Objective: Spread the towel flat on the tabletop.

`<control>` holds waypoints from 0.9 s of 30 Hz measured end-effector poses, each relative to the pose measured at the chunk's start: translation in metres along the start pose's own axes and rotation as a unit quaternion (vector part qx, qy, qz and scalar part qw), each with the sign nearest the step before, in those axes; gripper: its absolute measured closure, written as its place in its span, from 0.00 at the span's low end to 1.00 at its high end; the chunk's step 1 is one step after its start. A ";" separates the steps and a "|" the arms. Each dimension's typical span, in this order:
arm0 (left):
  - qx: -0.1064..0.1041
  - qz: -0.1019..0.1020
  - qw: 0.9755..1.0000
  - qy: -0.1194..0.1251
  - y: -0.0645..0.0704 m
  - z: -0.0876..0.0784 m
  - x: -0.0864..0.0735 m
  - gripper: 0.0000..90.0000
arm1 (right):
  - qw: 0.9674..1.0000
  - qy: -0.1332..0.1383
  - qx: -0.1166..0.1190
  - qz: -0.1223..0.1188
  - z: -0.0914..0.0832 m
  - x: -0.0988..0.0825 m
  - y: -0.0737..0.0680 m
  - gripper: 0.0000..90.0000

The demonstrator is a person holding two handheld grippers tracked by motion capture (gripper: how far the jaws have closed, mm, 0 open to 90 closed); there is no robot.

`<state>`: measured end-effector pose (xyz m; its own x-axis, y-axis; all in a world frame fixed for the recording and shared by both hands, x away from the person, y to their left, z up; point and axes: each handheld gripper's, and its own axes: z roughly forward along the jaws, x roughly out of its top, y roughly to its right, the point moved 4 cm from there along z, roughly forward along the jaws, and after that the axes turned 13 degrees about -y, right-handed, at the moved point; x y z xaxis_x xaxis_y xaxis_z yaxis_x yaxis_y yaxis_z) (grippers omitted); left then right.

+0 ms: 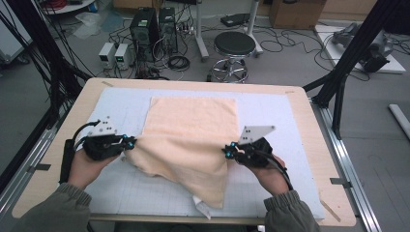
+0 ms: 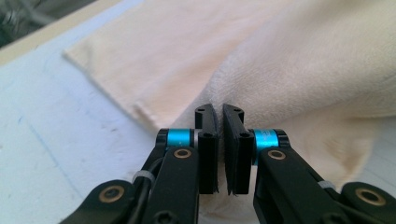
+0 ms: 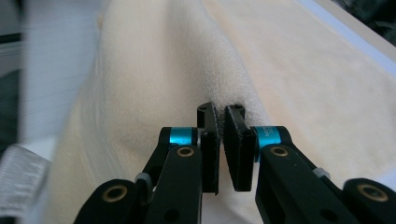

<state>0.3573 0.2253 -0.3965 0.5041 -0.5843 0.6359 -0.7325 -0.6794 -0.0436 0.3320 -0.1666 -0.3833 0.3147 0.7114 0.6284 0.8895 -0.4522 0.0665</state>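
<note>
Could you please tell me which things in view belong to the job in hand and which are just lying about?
In the job: cream towel, left gripper, right gripper, white mat.
Lying about: stool, computer towers, floor cables.

Towel [image 1: 188, 140]: pale cream cloth, soft and matt, with a fuzzy napped pile on the raised fold and a flatter weave where it lies spread; a stitched hem runs along its edge.
Mat [image 1: 270, 111]: light blue-white sheet over the tabletop, matt, faintly printed with a fine grid.
Table [image 1: 82, 104]: light wood rim, smooth, dull sheen.
Left gripper [image 2: 218, 114]: black plastic-looking links, matt; glossy blue metal collars; brass-coloured rivets; rough dark pads.
Right gripper [image 3: 221, 112]: same black matt links, blue anodised collars, brass-coloured rivets.
Plates on top of grippers: flat grey, matt.
Sleeves [image 1: 53, 212]: olive ribbed cloth.
Stool [image 1: 234, 44]: black padded seat, shiny chrome base.
</note>
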 end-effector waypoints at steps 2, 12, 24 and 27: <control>0.008 -0.016 1.000 -0.021 -0.011 0.020 0.003 0.93 | 1.000 -0.010 -0.008 0.016 0.015 0.001 0.016 0.94; 0.007 -0.020 1.000 -0.021 -0.011 0.038 0.005 0.68 | 0.994 -0.030 -0.028 0.100 0.054 -0.020 0.072 0.76; -0.028 0.032 0.999 -0.031 0.014 0.033 -0.017 0.63 | 1.000 -0.004 0.016 -0.003 0.034 -0.004 0.012 0.66; -0.028 0.033 0.998 -0.044 0.014 0.045 -0.021 0.63 | 0.999 -0.028 0.028 -0.012 0.051 -0.008 0.009 0.64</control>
<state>0.3566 0.2077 -0.4453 0.4898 -0.6652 0.5636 -0.7890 -0.6132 -0.0381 0.3542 -0.1483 -0.4275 0.3101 0.7506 0.5835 0.9135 -0.4052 0.0358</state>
